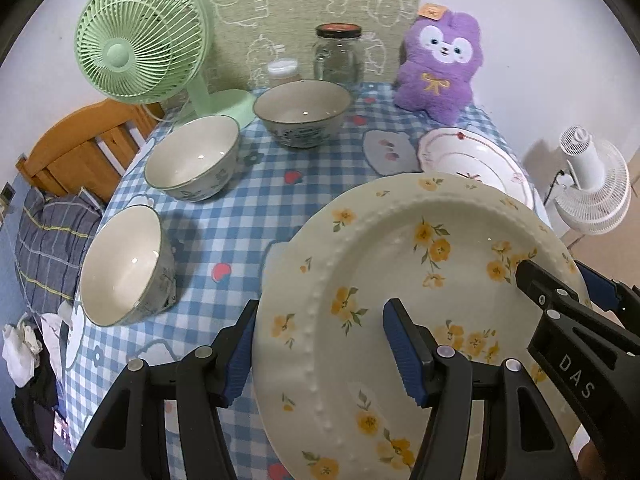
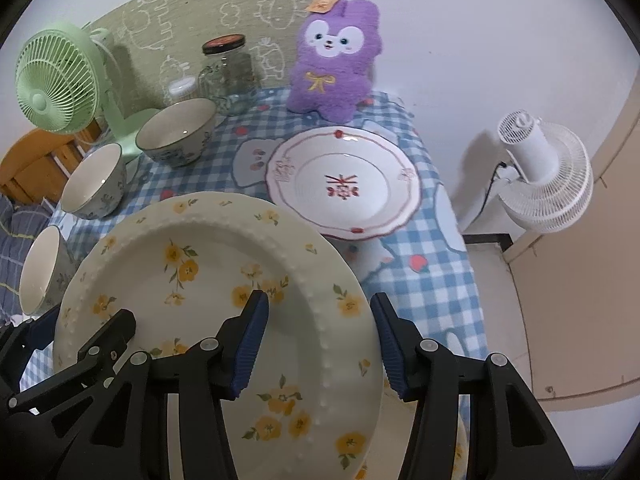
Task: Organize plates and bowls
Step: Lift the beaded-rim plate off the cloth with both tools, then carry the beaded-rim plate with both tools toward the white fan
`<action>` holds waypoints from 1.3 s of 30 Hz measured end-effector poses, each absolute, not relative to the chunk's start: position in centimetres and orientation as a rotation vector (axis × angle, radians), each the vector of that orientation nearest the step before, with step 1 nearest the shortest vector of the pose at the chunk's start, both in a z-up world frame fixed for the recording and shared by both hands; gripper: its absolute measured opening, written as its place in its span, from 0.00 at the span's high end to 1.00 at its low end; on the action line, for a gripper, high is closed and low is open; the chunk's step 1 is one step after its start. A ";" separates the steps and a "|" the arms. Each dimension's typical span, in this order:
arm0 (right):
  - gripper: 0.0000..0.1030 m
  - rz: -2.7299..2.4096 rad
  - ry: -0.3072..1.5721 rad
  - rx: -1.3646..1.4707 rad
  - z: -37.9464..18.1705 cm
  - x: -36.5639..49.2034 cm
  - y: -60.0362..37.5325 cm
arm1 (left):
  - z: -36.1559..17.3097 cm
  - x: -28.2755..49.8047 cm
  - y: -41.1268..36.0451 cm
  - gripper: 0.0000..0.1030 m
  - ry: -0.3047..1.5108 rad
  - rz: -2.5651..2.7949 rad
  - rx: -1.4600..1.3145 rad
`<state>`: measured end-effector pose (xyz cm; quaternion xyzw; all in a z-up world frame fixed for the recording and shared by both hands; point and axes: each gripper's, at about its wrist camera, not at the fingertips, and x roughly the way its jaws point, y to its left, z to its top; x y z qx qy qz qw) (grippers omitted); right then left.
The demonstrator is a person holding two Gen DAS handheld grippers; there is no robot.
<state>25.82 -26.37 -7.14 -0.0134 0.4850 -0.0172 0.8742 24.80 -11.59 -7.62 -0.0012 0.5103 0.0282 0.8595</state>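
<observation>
- Your left gripper (image 1: pixel 320 348) pinches the yellow-flowered plate (image 1: pixel 400 280) by its left rim.
- Your right gripper (image 2: pixel 320 340) fingers straddle its right rim; whether they press, I cannot tell.

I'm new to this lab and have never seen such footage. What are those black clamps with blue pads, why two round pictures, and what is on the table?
The clamps are two hand-held grippers that a person works; each carries a fisheye camera looking along its fingers, hence one round picture each. The left gripper and right gripper each straddle an opposite rim of the yellow-flowered plate, lifted and tilted above the checked tablecloth. On the cloth stand three bowls, a red-patterned plate, a glass jar, a green fan and a purple plush toy.
</observation>
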 end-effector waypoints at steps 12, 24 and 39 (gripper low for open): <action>0.45 -0.080 1.021 -0.013 -7.4 22.8 -30.1 | -8.3 22.5 -15.1 0.39 1.093 -0.002 0.010; 0.45 -0.110 1.049 -0.001 -8.9 20.1 -33.1 | -9.4 20.4 -18.3 0.39 1.107 -0.032 0.036; 0.45 -0.116 1.108 0.008 -12.0 17.8 -35.2 | -12.0 18.0 -20.6 0.39 1.152 -0.030 0.054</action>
